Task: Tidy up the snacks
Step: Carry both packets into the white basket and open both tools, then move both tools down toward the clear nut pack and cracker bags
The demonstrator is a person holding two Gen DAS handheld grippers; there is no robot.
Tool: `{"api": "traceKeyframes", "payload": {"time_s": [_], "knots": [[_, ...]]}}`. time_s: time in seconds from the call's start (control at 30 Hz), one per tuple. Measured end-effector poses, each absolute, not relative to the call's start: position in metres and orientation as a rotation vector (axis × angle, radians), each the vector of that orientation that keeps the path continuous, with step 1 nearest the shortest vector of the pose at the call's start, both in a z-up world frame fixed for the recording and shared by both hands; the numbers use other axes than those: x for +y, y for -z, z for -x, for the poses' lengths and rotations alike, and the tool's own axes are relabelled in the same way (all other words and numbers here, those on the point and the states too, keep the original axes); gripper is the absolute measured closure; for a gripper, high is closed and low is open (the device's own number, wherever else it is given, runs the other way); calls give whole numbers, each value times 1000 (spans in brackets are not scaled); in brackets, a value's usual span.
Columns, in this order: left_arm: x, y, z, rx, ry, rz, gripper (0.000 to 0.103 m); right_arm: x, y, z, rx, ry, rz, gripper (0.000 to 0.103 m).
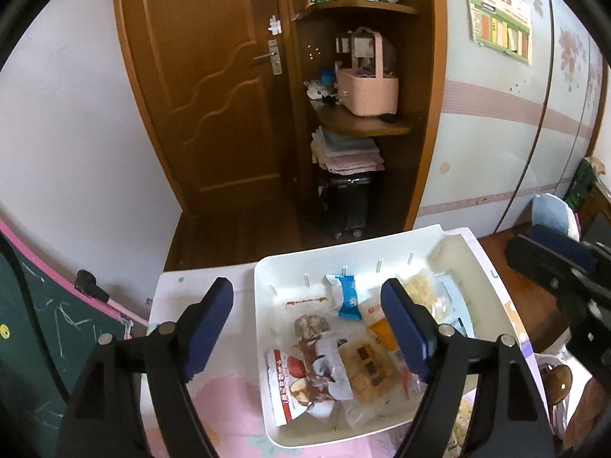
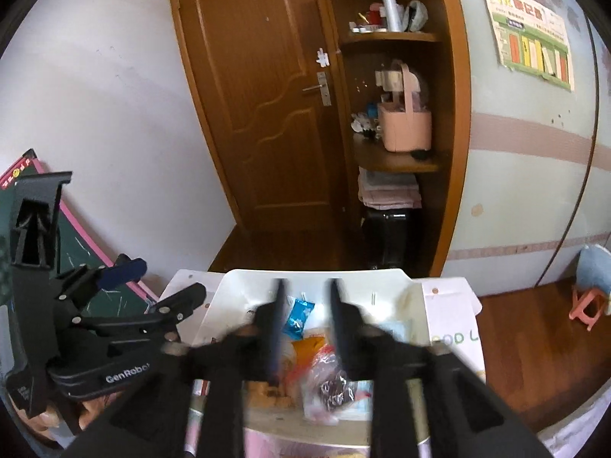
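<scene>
A white tray [image 1: 385,252] is seen in the lower middle of the left wrist view, resting on a surface [image 1: 198,393] covered with a pink patterned cloth. Several wrapped snacks are held in the tray: a blue packet [image 1: 348,297] near its far wall, an orange packet [image 1: 382,334] just beside it, a clear bag of square biscuits [image 1: 366,372] in the middle, a red and white packet [image 1: 292,381] toward the near left corner, and a bag of pale noodles [image 1: 424,292] at the right.

The left tongs [image 1: 308,322] are held wide apart above the tray, with nothing between their blue pads [image 1: 404,328]; one finger is seen over the cloth at the tray's left, the other over the snacks.

In the right wrist view the right tongs [image 2: 305,334] are blurred, narrowly parted over the middle of the tray [image 2: 382,278], and no snack is seen gripped between them. A clear bag with dark contents [image 2: 332,385] lies below them.

A brown door [image 1: 214,87] and open shelves with a pink basket [image 1: 368,87] fill the upper middle of the frame, and a chalkboard [image 1: 34,328] leans at the lower left.
</scene>
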State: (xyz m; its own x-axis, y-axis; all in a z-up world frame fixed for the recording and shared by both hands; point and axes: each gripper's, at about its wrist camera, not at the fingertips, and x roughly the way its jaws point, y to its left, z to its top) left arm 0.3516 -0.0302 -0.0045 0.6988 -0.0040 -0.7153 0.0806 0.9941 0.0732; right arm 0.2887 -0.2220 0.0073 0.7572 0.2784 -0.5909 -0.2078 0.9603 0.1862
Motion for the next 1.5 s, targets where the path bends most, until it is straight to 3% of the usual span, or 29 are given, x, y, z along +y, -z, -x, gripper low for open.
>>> {"api": "traceKeyframes", "payload": {"time_s": [0.07, 0.5, 1.1, 1.5], "knots": [[-24, 6, -349, 805, 44, -85, 24, -225, -8, -284, 646, -258, -124, 45], [2, 3, -299, 840, 41, -35, 24, -224, -10, -248, 695, -265, -96, 45], [27, -45, -174, 794, 71, -49, 19, -229, -36, -139, 681, -244, -40, 45], [23, -32, -128, 801, 110, -78, 18, -224, -14, -105, 709, -237, 20, 45]]}}
